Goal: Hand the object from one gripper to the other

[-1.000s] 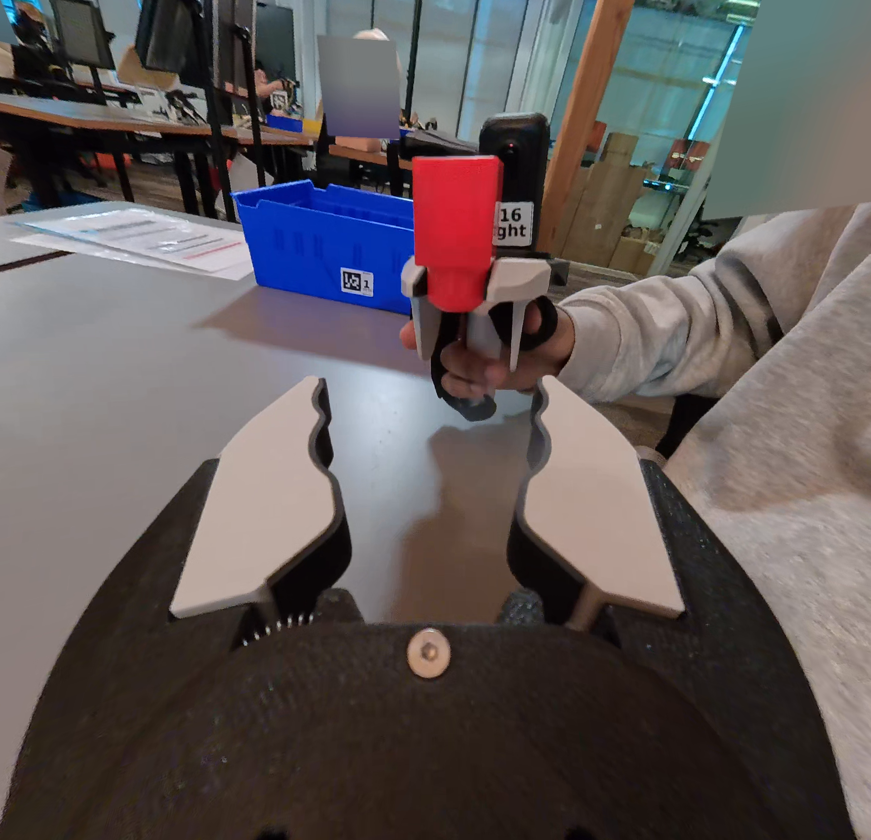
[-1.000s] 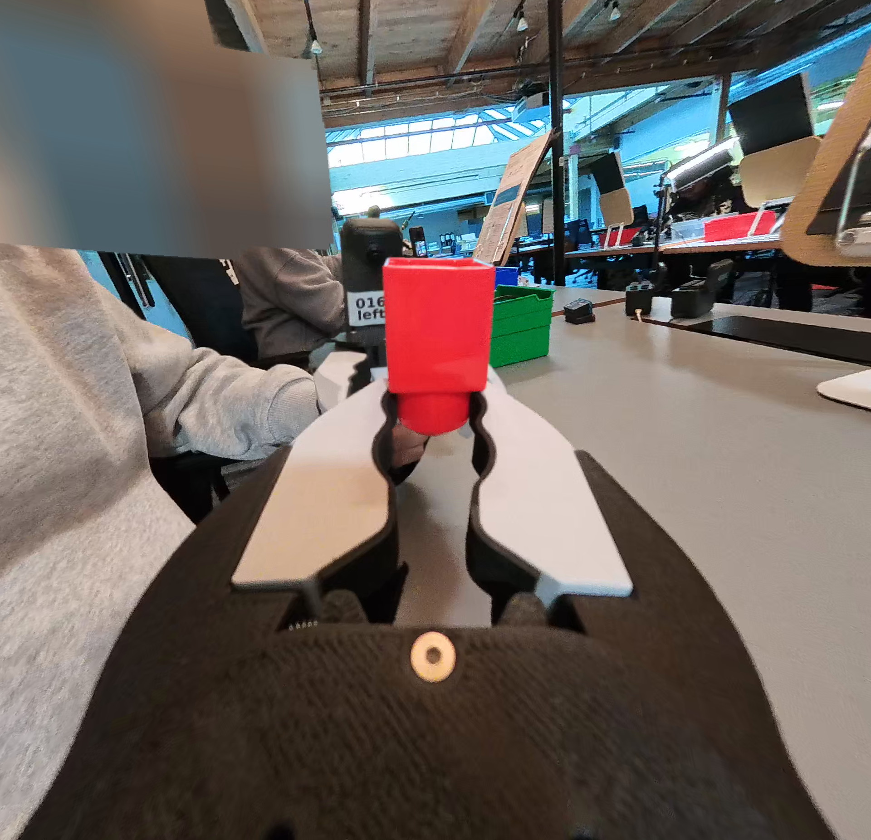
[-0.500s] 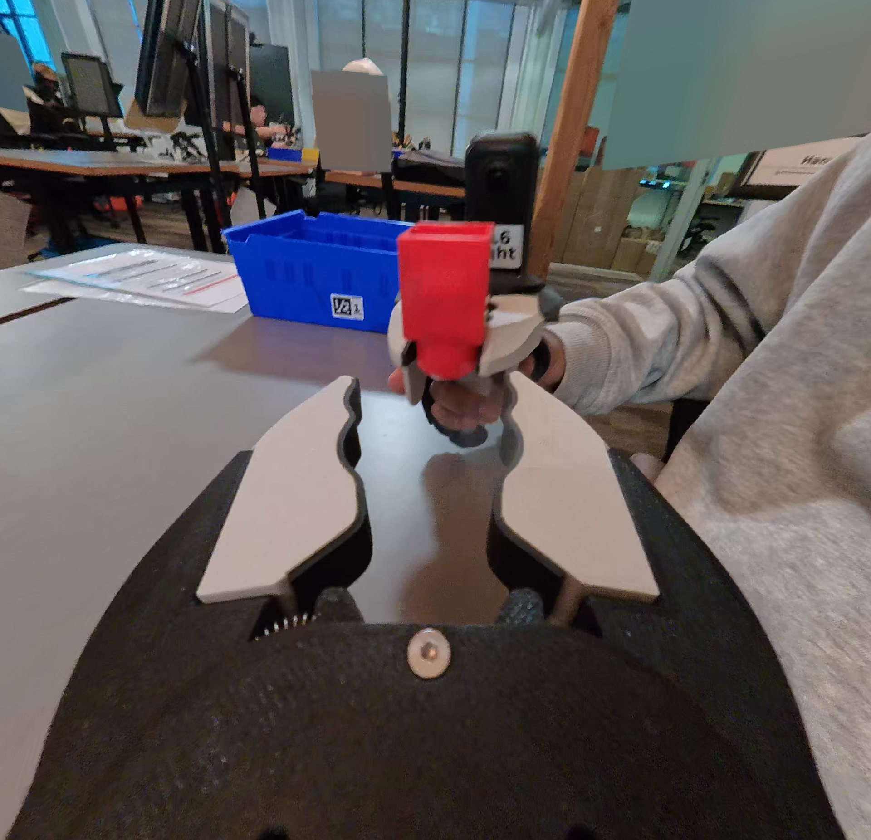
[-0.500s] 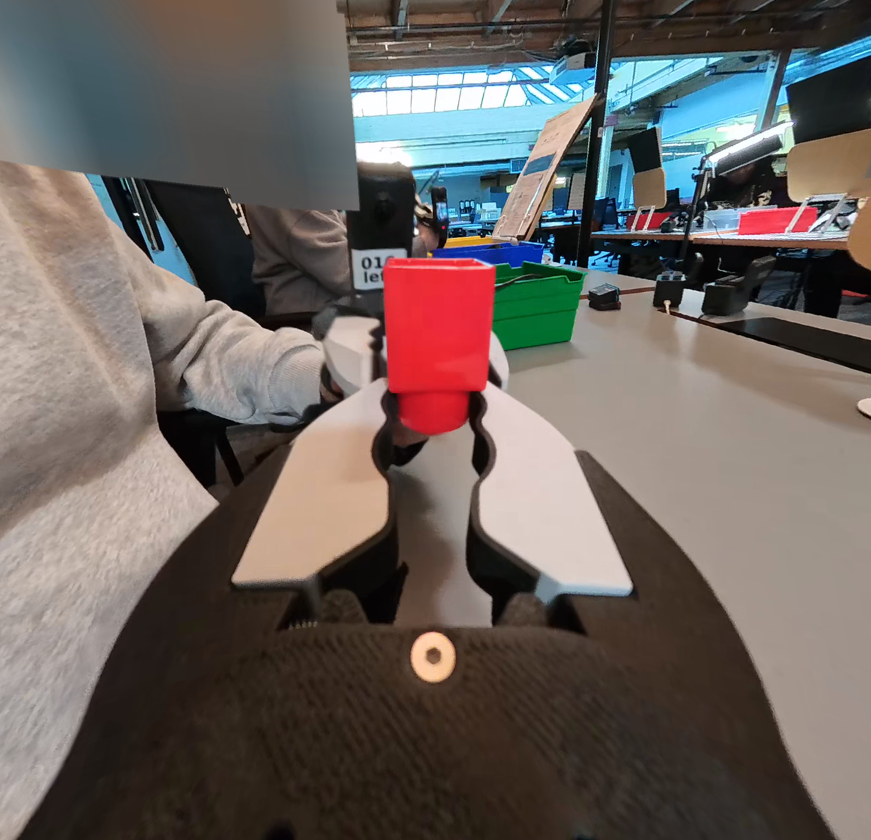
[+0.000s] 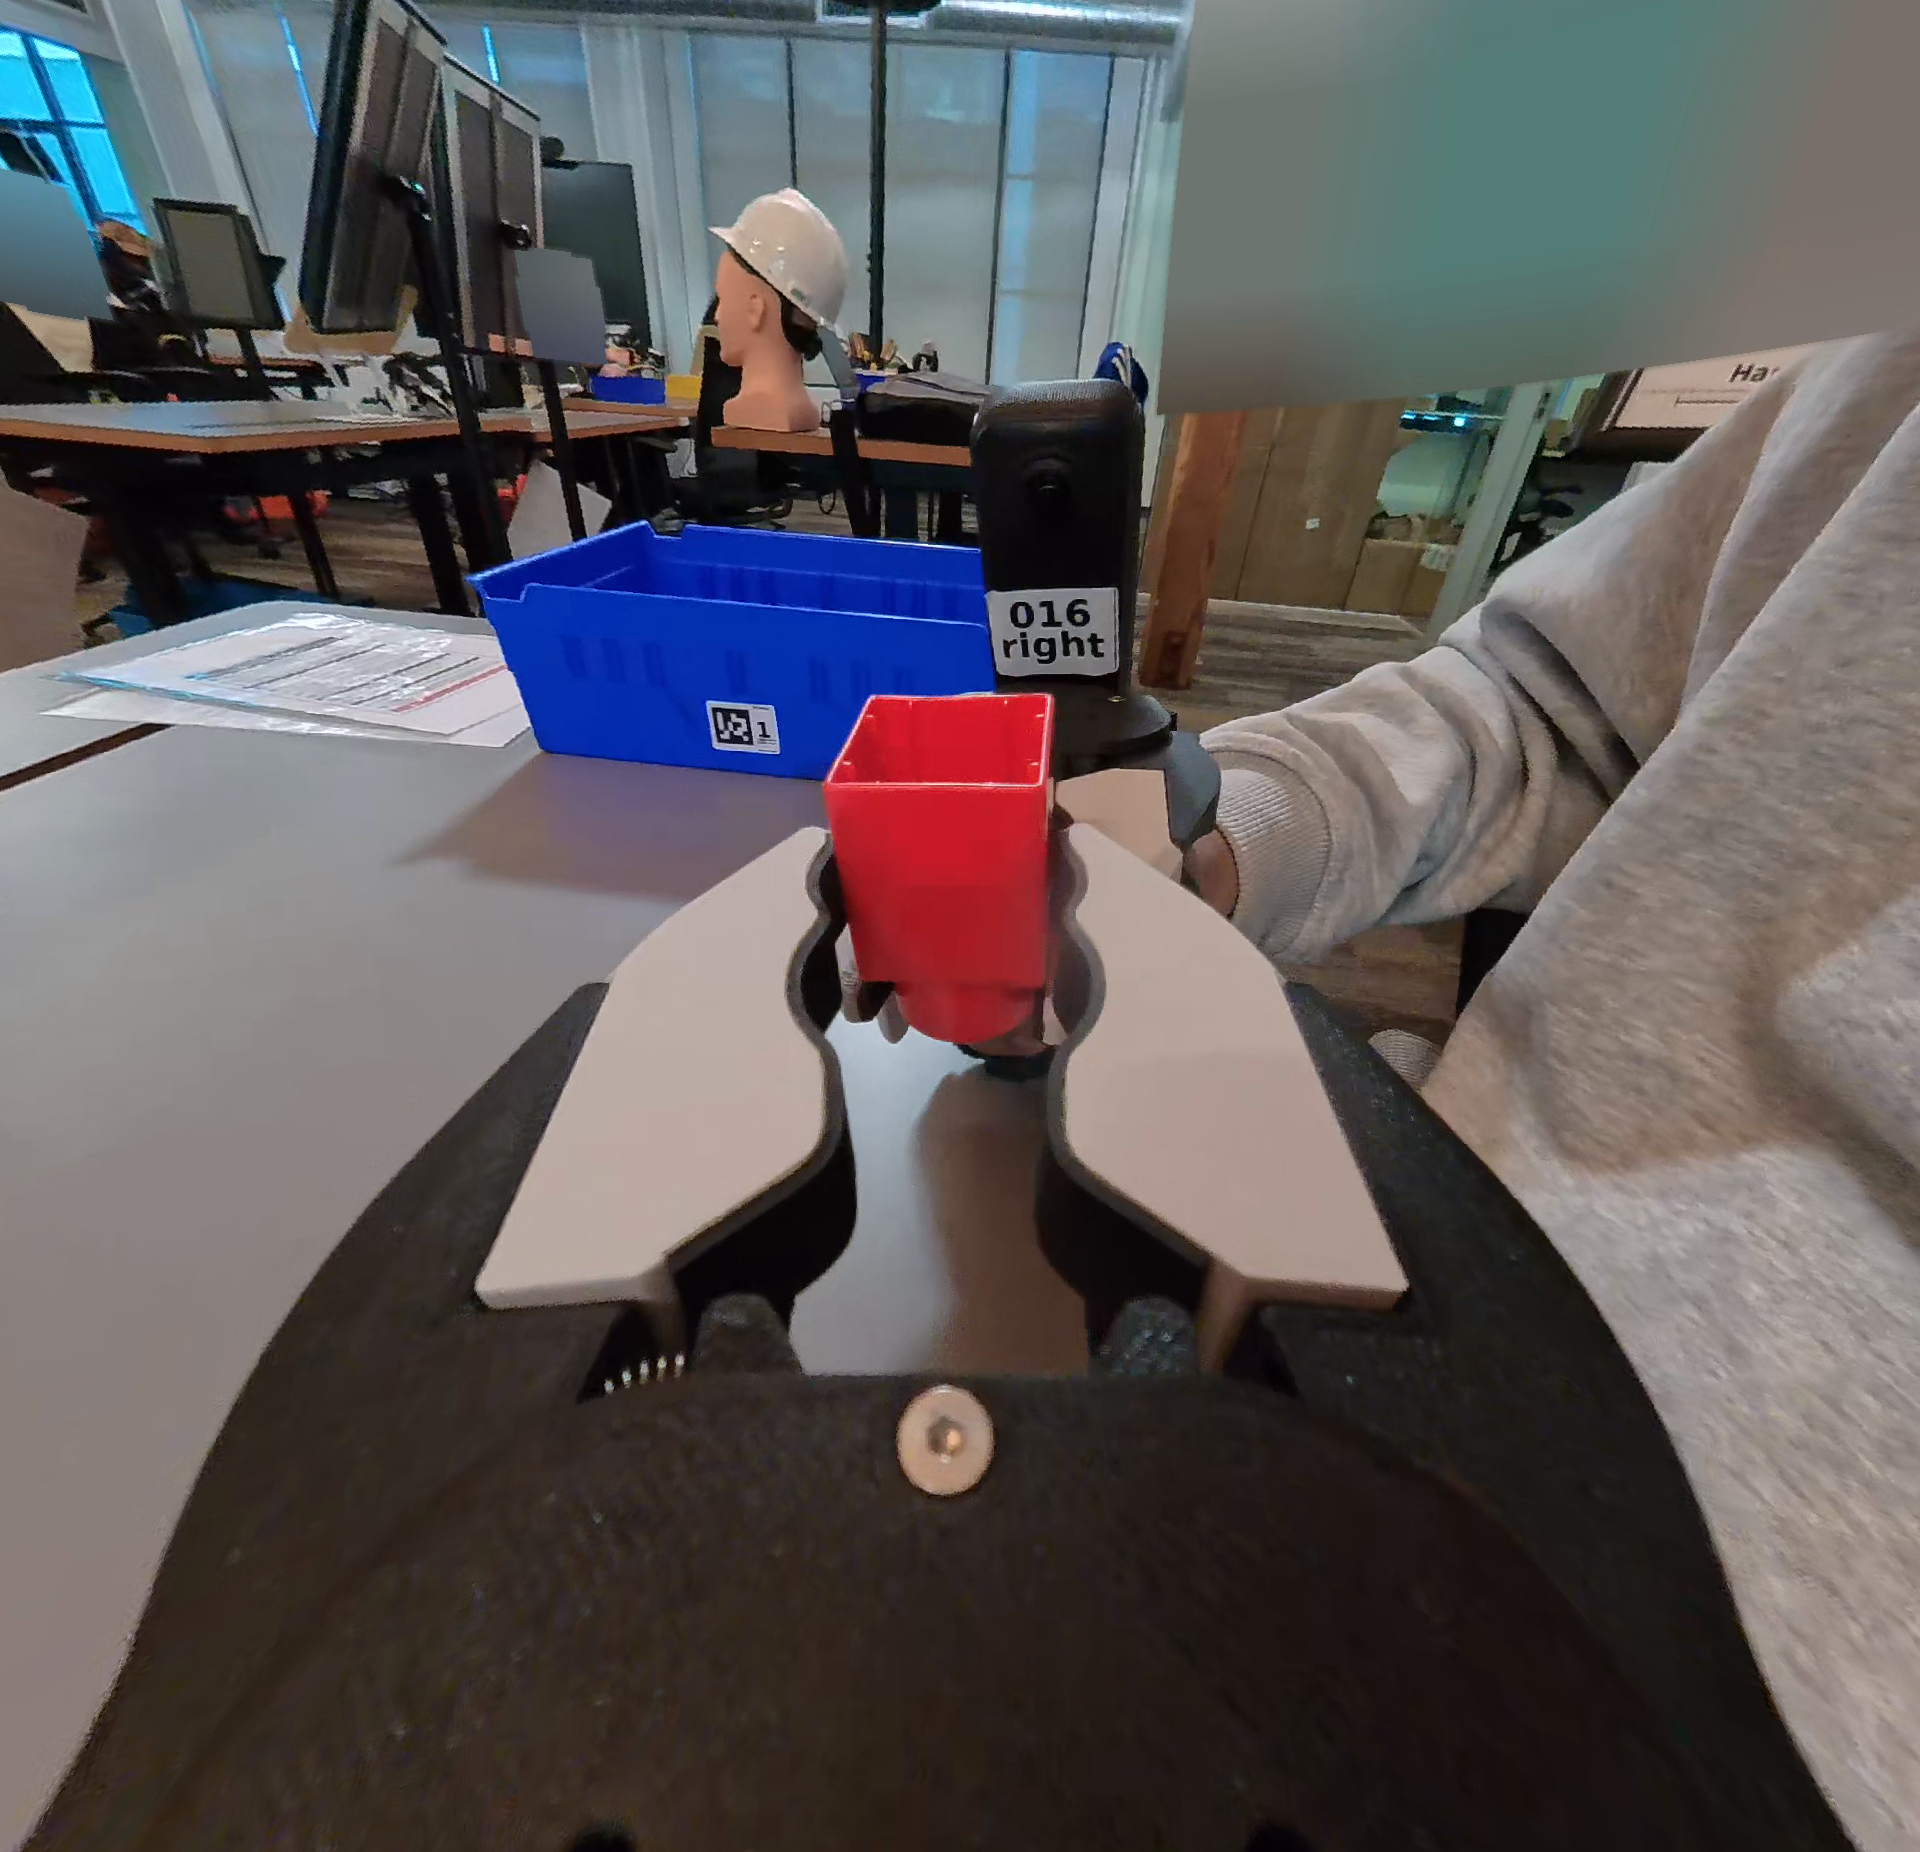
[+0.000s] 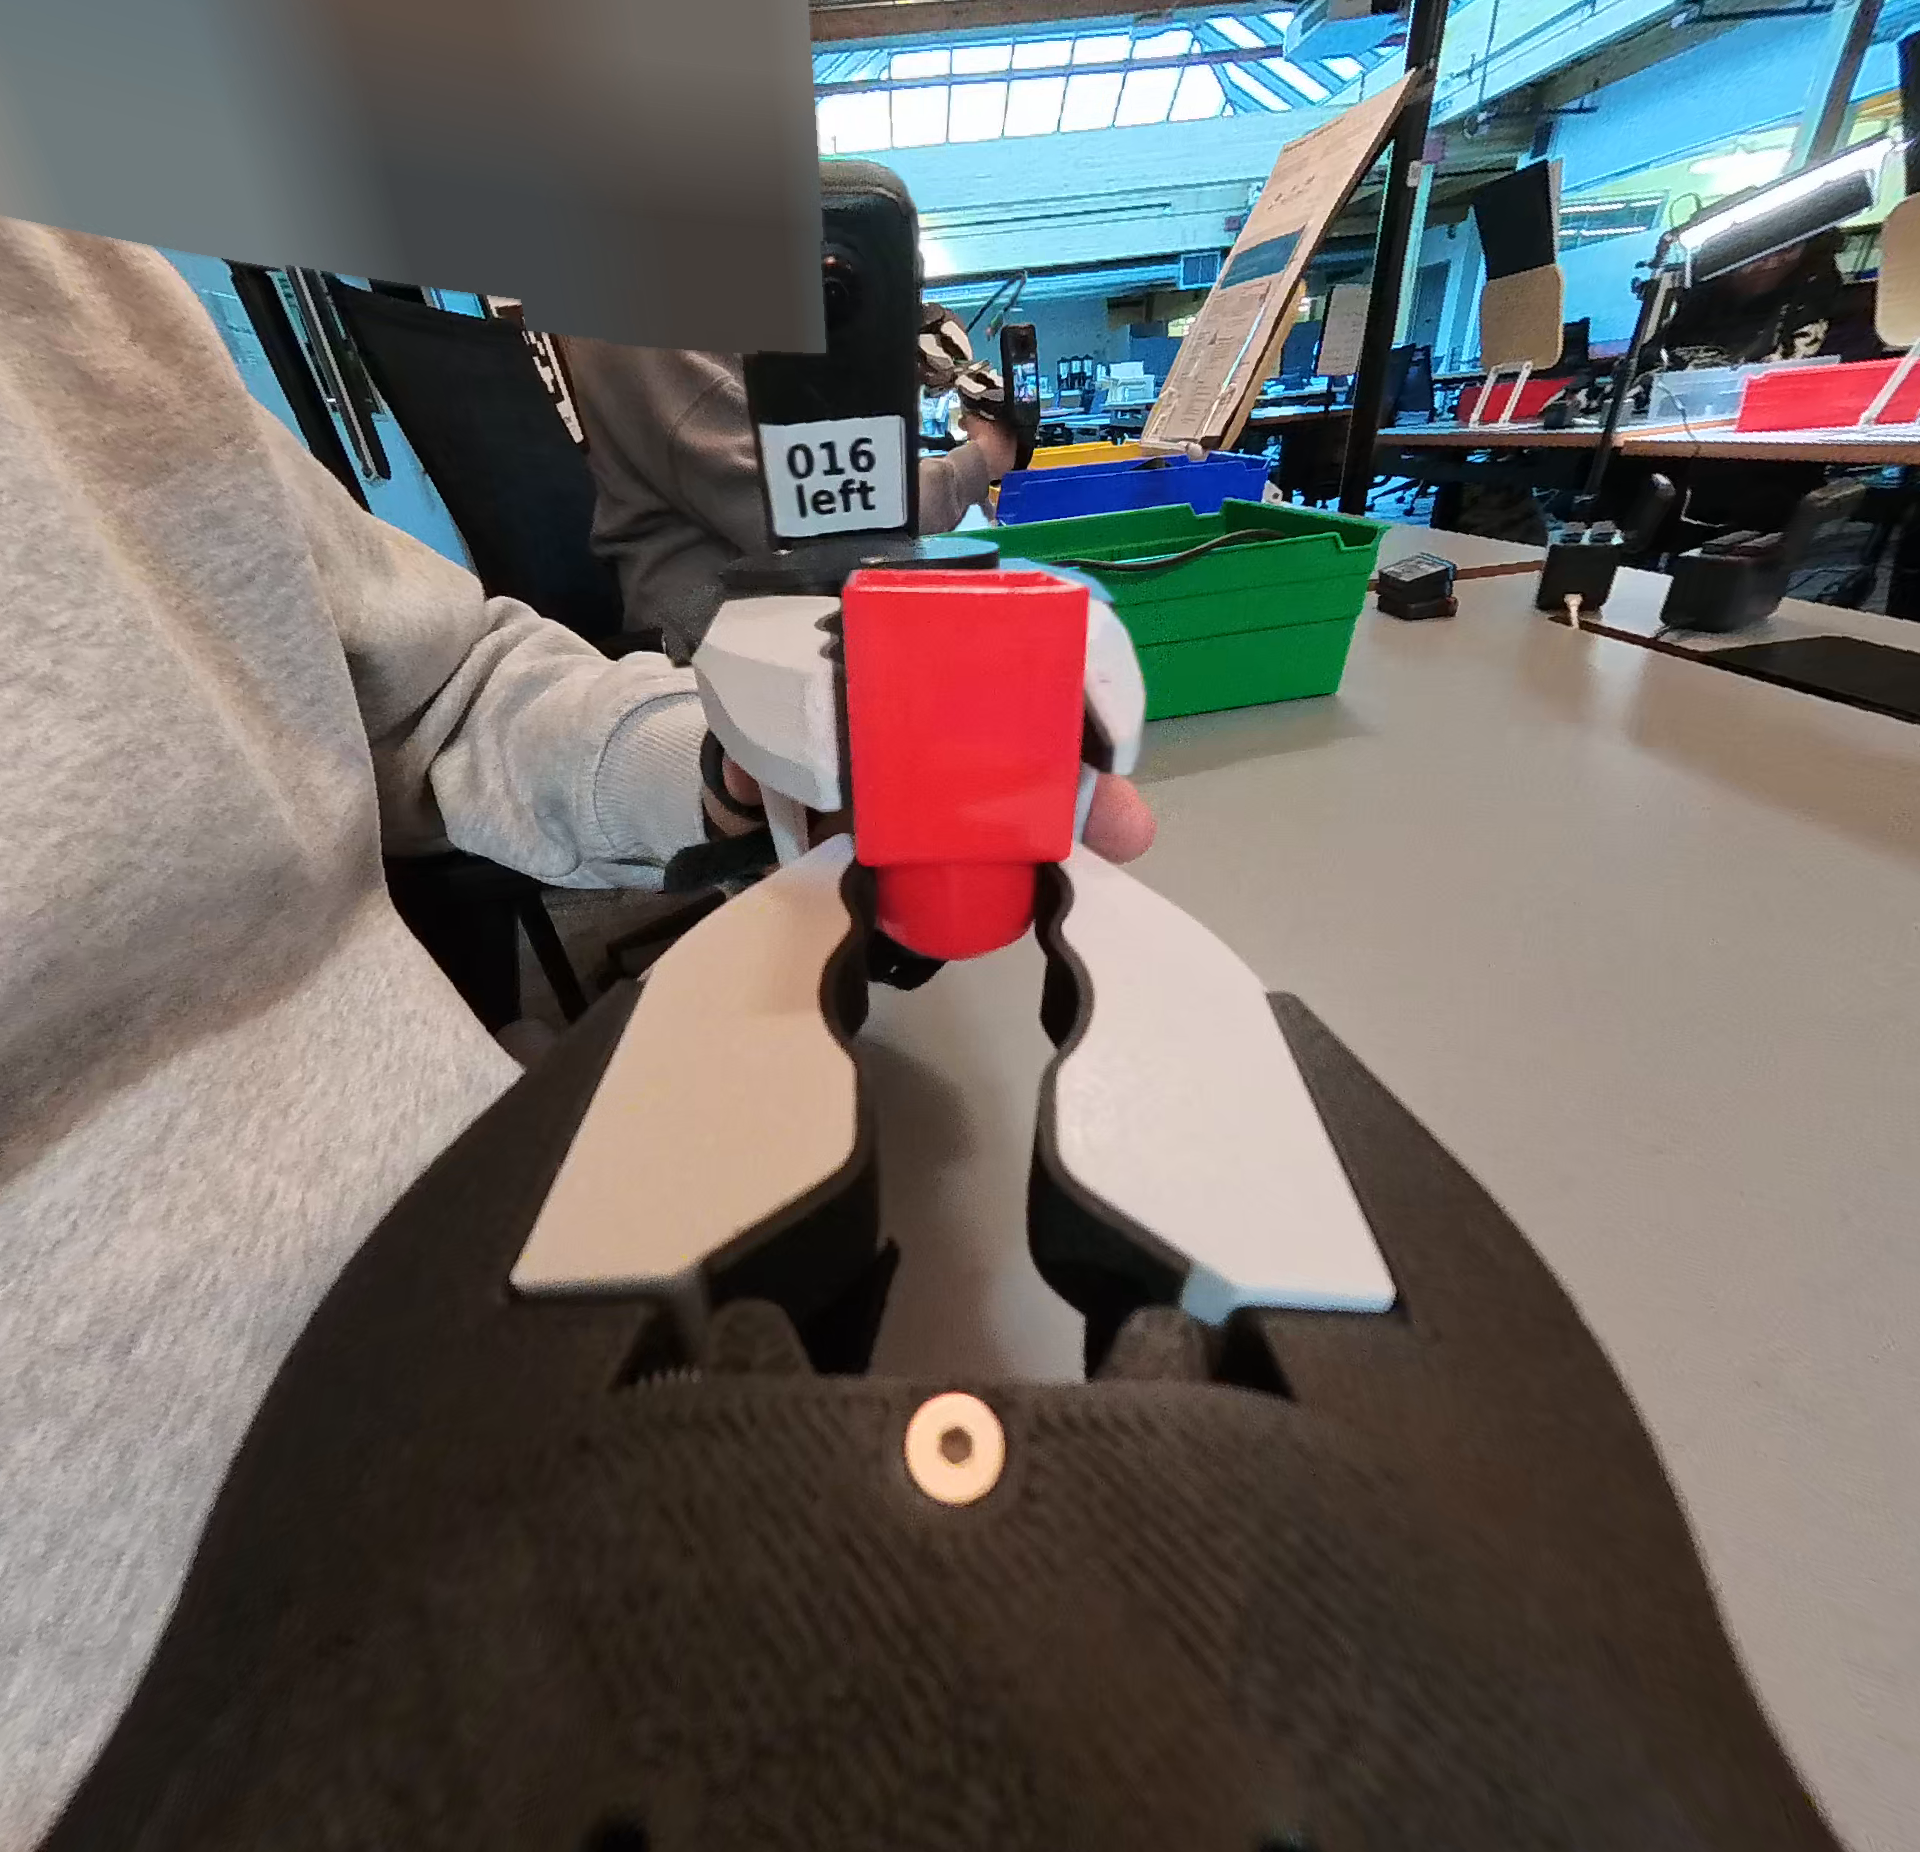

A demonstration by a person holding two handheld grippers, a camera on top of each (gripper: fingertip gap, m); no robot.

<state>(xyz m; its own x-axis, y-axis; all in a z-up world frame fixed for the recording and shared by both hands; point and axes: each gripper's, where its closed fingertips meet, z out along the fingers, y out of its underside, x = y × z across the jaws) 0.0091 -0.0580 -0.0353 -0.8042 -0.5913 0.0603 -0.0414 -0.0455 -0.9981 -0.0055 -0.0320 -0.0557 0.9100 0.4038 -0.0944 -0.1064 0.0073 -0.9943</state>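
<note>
A red object [image 5: 940, 867] with a square open-topped body and a round base is held upright above the grey table [image 5: 260, 919]. My right gripper [image 6: 951, 898] is shut on its round base [image 6: 951, 903]. My left gripper [image 5: 945, 867] faces it from the other side, and its fingers [image 6: 764, 701] are closed against both sides of the square body [image 6: 961, 722]. In the left wrist view the right gripper [image 5: 1117, 805] shows behind the object, mostly hidden by it.
A blue bin [image 5: 727, 639] stands on the table behind the object, with papers [image 5: 312, 670] to its left. A green bin [image 6: 1226, 607] and black devices [image 6: 1714, 576] stand farther along the table. A person's grey sleeves [image 5: 1455, 742] border both views. Only a small space, under 4 cm, lies between the two pairs of fingers.
The two grippers have come together. My left gripper's fingers have narrowed from wide open and now sit around the red object's square body. The right grip on the base is unchanged.
</note>
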